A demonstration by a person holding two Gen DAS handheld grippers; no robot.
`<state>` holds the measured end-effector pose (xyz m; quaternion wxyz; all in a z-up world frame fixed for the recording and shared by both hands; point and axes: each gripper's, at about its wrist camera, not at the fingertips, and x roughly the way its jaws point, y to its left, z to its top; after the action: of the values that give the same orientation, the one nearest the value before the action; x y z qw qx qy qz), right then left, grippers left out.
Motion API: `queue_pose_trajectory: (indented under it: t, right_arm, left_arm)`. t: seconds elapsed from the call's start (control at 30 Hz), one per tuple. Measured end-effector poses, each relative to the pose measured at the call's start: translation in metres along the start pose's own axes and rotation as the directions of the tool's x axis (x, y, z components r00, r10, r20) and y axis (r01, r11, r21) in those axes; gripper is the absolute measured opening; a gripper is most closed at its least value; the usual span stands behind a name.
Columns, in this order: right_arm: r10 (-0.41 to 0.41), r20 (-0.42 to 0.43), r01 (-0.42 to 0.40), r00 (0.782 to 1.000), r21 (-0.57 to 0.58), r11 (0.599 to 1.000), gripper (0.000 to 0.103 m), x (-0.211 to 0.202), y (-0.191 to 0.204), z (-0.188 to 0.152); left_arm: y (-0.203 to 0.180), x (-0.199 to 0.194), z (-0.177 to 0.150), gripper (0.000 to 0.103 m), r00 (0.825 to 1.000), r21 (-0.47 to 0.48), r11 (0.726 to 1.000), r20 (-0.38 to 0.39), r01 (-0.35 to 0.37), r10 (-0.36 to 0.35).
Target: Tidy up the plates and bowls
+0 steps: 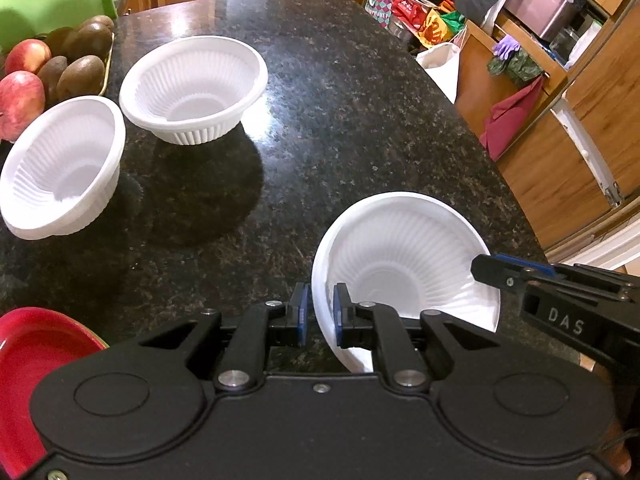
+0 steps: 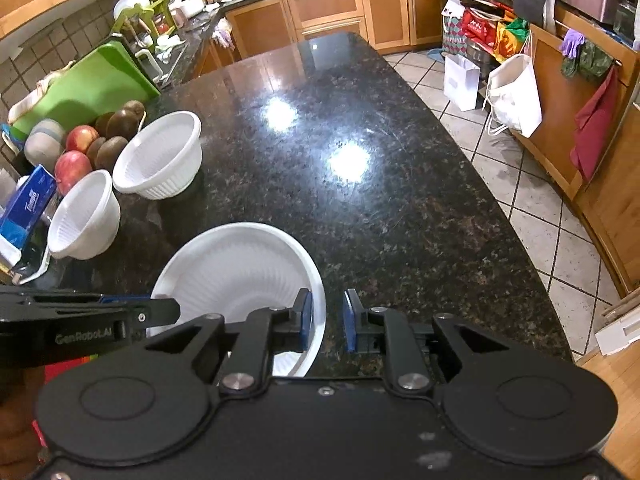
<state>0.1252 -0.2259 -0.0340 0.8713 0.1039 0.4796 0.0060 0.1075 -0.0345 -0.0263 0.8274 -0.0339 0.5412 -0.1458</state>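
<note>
Granite counter (image 1: 360, 120): both the left gripper (image 1: 319, 316) and right gripper (image 2: 327, 318) straddle the near bowl's (image 1: 400, 248) rim, pads apart, released. Next likely: regrasp, nest with the far bowls (image 1: 192, 88).

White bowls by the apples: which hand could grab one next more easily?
Probably left. The left gripper straddles the near bowl's rim on the side facing both white bowls; the right gripper straddles the opposite rim.

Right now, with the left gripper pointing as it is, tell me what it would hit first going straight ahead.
The left gripper already has the near bowl rim between its jaws, pads apparently off it. Pushed on, it would likely meet the bowl's wall, then the countertop.
</note>
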Motion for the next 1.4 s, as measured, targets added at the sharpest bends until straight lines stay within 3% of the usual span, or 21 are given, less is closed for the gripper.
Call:
queue_pose_trajectory:
  t: [0.3,0.7,1.07,1.4]
  right_arm:
    - [-0.003,0.06,0.003,0.998,-0.004,1.0,0.021,-0.016,0.005,0.006]
    - [0.034,0.138,-0.024,0.99,-0.069,0.997,0.021,-0.035,0.032,0.024]
    - [0.118,0.143,-0.094,0.983,-0.164,0.982,0.021,-0.041,0.073,0.036]
    - [0.202,0.114,-0.171,0.973,-0.237,0.956,0.021,-0.038,0.114,0.042]
  left_arm:
    - [0.01,-0.021,0.0,0.021,0.999,-0.022,1.0,0.047,-0.013,0.014]
    - [0.044,-0.058,0.0,0.021,0.984,-0.102,0.991,0.147,-0.09,0.104]
    - [0.097,-0.081,0.0,0.021,0.962,-0.211,0.965,0.188,-0.157,0.198]
    - [0.135,-0.088,-0.002,0.021,0.953,-0.272,0.946,0.19,-0.178,0.234]
